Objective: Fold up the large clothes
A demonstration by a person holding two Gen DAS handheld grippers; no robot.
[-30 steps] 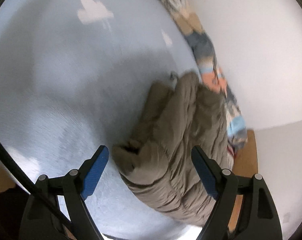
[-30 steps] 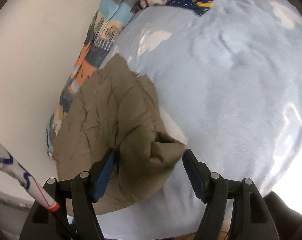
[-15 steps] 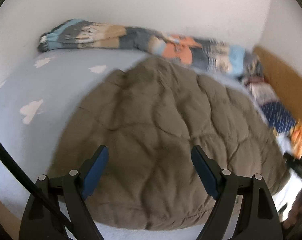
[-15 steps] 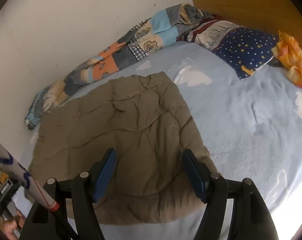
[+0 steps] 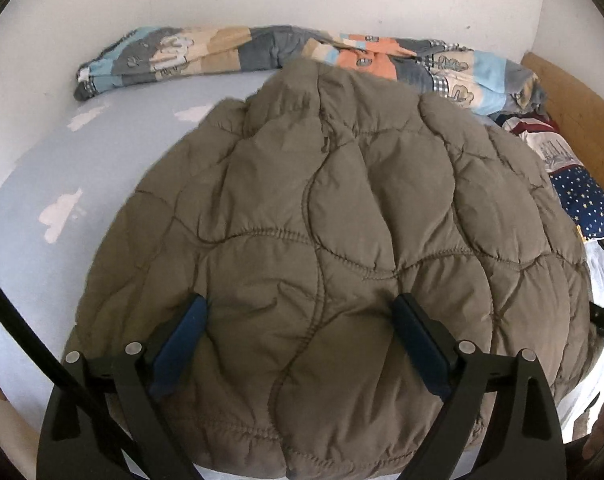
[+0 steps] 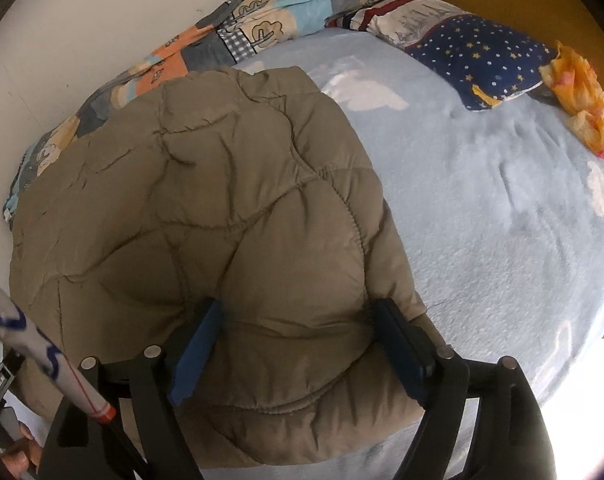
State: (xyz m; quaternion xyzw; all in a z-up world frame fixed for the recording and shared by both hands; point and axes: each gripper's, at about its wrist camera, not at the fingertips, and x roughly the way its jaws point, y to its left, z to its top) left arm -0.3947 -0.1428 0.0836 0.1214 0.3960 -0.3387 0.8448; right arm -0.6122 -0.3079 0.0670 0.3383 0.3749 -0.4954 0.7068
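Observation:
An olive-brown quilted jacket point(image 5: 342, 216) lies folded flat on the light blue bed sheet point(image 5: 42, 168); it also shows in the right wrist view point(image 6: 206, 216). My left gripper point(image 5: 302, 344) is open, its blue pads pressed down on the jacket's near edge. My right gripper point(image 6: 298, 348) is open too, straddling the jacket's near right part, with padding bulging between the fingers. Neither grips the fabric.
A rolled patchwork blanket point(image 5: 262, 52) lies along the white wall behind the jacket. A star-patterned navy pillow point(image 6: 482, 52) and an orange cloth point(image 6: 582, 100) lie at the head end by the wooden headboard point(image 5: 574, 112). The sheet point(image 6: 502, 220) stretches to the jacket's right.
One second ago both grippers were at a bunched jacket seen from the side. They have swung round to face the wall and the jacket now lies spread flat under them.

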